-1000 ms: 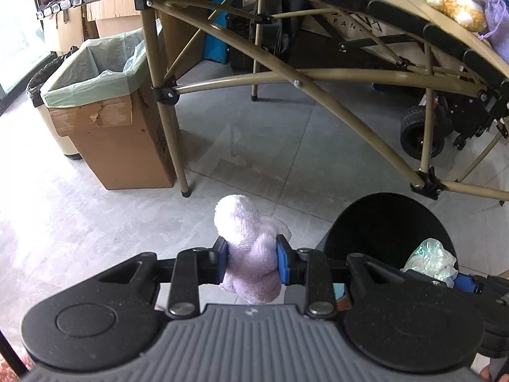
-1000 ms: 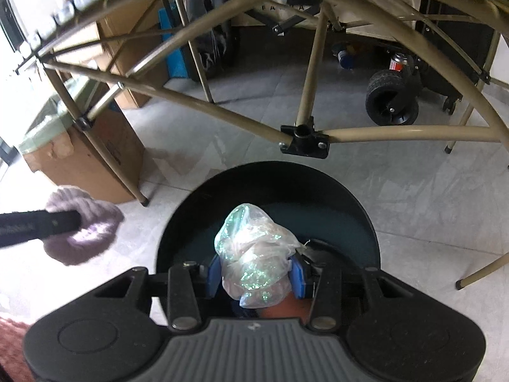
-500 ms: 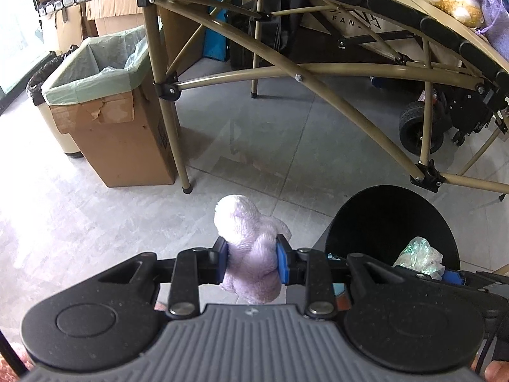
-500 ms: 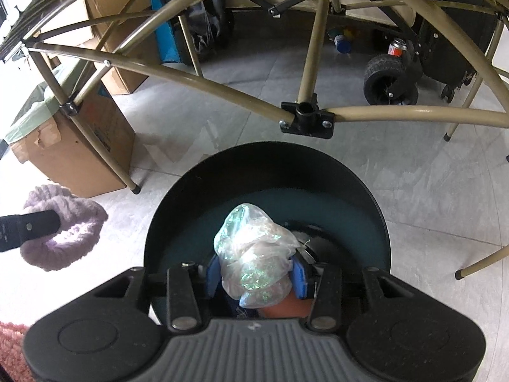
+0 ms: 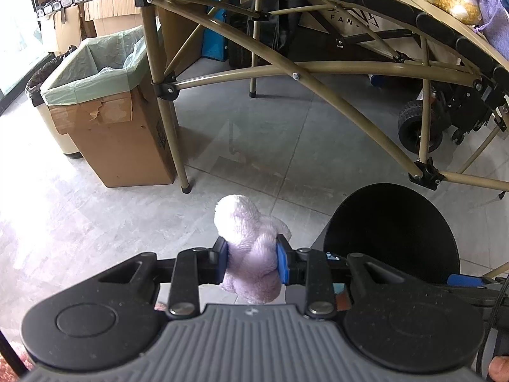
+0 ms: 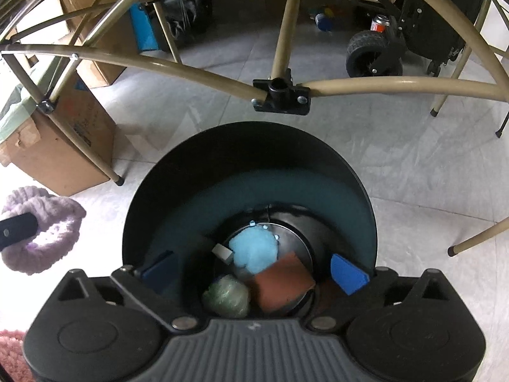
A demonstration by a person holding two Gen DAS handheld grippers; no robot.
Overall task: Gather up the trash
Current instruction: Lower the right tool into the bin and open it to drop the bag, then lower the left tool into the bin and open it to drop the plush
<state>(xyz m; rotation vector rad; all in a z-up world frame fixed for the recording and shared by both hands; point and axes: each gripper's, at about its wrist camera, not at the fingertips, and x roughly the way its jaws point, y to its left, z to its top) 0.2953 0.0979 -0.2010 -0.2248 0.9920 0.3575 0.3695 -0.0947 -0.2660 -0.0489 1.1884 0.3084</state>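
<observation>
The task is judged to be partly done. In the right wrist view a black bin [image 6: 248, 172] fills the lower middle of the frame, and at its bottom several pieces of trash are already gathered: a rust-brown pad [image 6: 283, 283], a light blue fluffy ball [image 6: 254, 251], a crumpled greenish plastic wad [image 6: 226, 296] and a small white piece [image 6: 222, 252]. The right gripper [image 6: 254, 273] is held over the bin mouth with its jaws opening wide; nothing is seen between the blue pads [image 6: 348, 274], and the plastic wad lies below them, at the lower centre of the frame. One item is judged to be left in hand: a lilac fuzzy cloth [image 5: 251, 251], clamped firmly between the blue pads of the left gripper [image 5: 251, 262] at the lower centre of the left wrist view, well to the left of the bin and above the tiled floor [image 5: 254, 146]. It is not yet dropped in.
</observation>
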